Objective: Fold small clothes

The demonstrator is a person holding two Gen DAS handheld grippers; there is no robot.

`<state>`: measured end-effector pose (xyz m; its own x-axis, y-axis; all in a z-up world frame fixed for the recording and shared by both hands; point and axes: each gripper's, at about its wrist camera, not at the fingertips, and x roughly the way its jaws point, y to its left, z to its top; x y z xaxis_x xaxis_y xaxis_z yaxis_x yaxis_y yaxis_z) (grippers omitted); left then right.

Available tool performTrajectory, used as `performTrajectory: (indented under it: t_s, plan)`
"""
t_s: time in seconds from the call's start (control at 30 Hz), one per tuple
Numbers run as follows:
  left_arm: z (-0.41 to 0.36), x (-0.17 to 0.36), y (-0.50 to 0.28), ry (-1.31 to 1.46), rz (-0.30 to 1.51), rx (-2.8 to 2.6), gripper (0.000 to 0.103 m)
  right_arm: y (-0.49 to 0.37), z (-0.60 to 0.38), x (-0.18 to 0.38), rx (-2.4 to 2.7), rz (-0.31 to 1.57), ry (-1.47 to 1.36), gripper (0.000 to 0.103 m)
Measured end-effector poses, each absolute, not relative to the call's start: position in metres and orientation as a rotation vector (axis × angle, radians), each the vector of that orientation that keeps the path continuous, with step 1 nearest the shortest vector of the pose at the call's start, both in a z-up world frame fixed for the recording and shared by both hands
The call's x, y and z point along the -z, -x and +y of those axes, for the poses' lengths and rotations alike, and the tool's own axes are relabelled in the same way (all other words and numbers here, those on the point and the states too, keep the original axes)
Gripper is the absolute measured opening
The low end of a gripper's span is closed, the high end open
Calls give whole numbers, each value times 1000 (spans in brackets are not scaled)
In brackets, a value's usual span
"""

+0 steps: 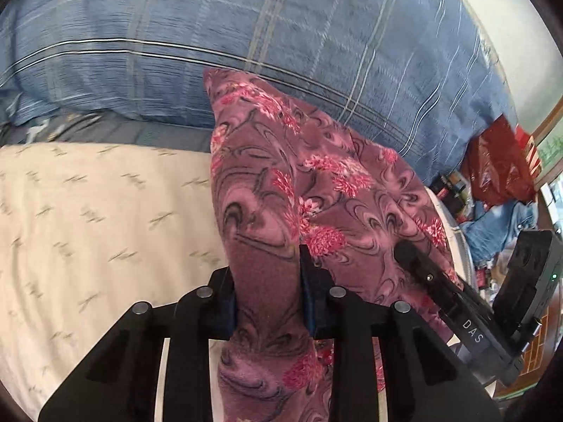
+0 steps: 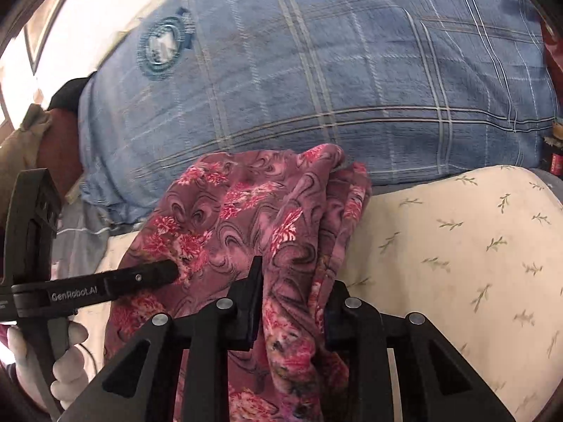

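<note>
A maroon floral garment (image 1: 281,176) lies bunched on the cream bed sheet (image 1: 88,211), lifted at its near end. In the left wrist view, my left gripper (image 1: 267,274) is shut on a thick fold of it, and the cloth fills the gap between the pads. The right gripper's black finger (image 1: 415,256) touches the same garment further right. In the right wrist view, my right gripper (image 2: 293,281) is shut on another bunched fold of the garment (image 2: 246,211). The left gripper's finger (image 2: 169,269) pokes into the cloth from the left, held by a white-gloved hand (image 2: 70,351).
A big blue plaid pillow (image 1: 281,35) lies across the back of the bed, right behind the garment. Past the bed's right edge sit a red bag (image 1: 499,165), blue denim cloth (image 1: 499,225) and small clutter. Cream sheet (image 2: 457,263) stretches right of the garment.
</note>
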<state>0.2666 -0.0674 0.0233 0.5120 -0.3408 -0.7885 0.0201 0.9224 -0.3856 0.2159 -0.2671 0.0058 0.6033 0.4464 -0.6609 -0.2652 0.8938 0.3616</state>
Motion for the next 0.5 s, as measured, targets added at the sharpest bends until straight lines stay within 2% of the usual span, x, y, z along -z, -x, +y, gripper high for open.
performTrajectory:
  t_s: [0.17,0.33,0.4,0.47,0.5]
  plan:
    - [-18,-30,-223,394,999,185,25,-176,-236,-13,-522,831,-306,26]
    - [36,-12,-177,443,1028,147,26,-139,-203,-4,-640,873,-390,26]
    - [52,12,-170,464,1100,129,27,-132,-191,15,-640,963,-402,27]
    - [67,35,-167,517,1160,116,35,-131,-181,44,-573,1099,-375,28]
    - [74,40,-164,560,1151,134,38,-128,-181,51,-556,1117,-380,33]
